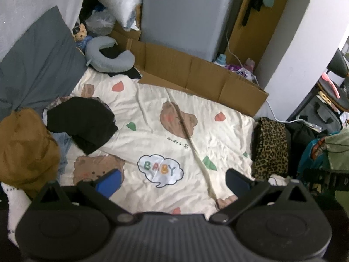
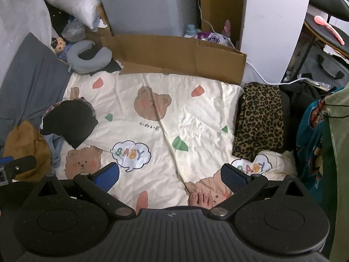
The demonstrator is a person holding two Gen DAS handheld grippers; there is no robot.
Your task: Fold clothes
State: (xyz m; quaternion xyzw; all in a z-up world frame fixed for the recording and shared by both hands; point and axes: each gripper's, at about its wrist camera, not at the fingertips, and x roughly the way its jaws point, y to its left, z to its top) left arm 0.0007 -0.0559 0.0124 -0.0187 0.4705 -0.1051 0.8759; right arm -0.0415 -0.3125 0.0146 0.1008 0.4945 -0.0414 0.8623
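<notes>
Left tool (image 1: pixel 172 180): you hold it above the bed with its 2 blue-padded fingers (image 1: pixel 109 182) spread wide, nothing between them.
Right tool (image 2: pixel 170 175): your fingers (image 2: pixel 233 178) are spread wide here too, gripping nothing, hovering over the near edge of the quilt.
Bed quilt (image 1: pixel 218 135): cream, printed with bears and a "BABY" cloud, lying flat and mostly bare in front of you.
Clothes pile (image 1: pixel 80 122): the unfolded clothes sit at your left edge of the quilt: a black garment on top, a pale blue garment (image 1: pixel 63 146) under it, a mustard-brown garment (image 1: pixel 26 146) nearest you.
Leopard-print garment (image 2: pixel 259 122): lies off the quilt's right edge, near your right tool.
Cardboard box (image 1: pixel 202 76): flattened and opened out along the far side of the bed; you can see nothing held in it.
Behind the cardboard: a bottle with a blue cap (image 2: pixel 191 29) and a purple-and-white bag (image 2: pixel 212 37) stand on the floor.
Neck pillow (image 1: pixel 109 54): grey, at the far left corner, beside a grey pillow (image 1: pixel 37 61).
Foot (image 2: pixel 201 198): your bare toes rest on the quilt just below the right tool.
</notes>
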